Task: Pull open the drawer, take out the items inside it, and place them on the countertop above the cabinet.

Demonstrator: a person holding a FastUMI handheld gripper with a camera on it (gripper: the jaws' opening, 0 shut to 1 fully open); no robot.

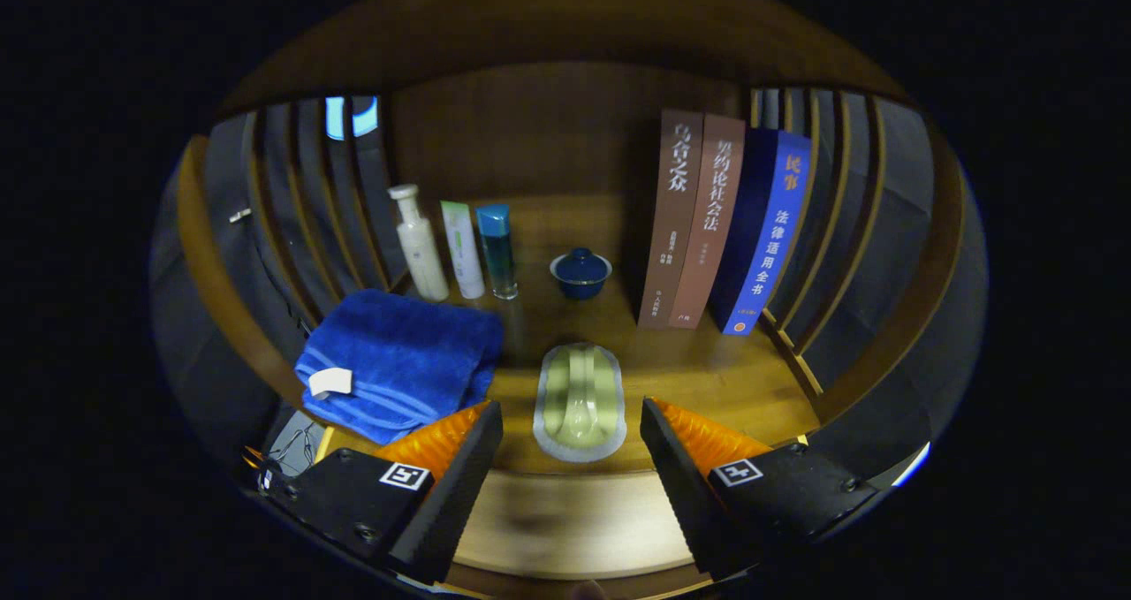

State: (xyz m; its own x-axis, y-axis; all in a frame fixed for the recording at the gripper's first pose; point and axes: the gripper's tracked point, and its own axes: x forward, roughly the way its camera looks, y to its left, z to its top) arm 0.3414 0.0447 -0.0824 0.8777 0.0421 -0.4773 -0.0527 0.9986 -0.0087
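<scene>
My gripper (572,436) stands open, with its fingers spread wide over the front edge of the wooden countertop (707,370). Between and just ahead of the fingertips lies a pale green sealed packet (580,398), flat on the countertop, touched by neither finger. A folded blue towel (402,361) with a white tag lies on the countertop to the left of the packet, close to my left finger (459,459). The drawer is out of sight below the gripper.
At the back stand a white bottle (421,245), a white-green tube (463,248) and a blue-capped bottle (498,251). A small blue lidded bowl (580,272) sits mid-back. Three upright books (716,224) lean at the right. Slatted wooden sides (822,229) close in both flanks.
</scene>
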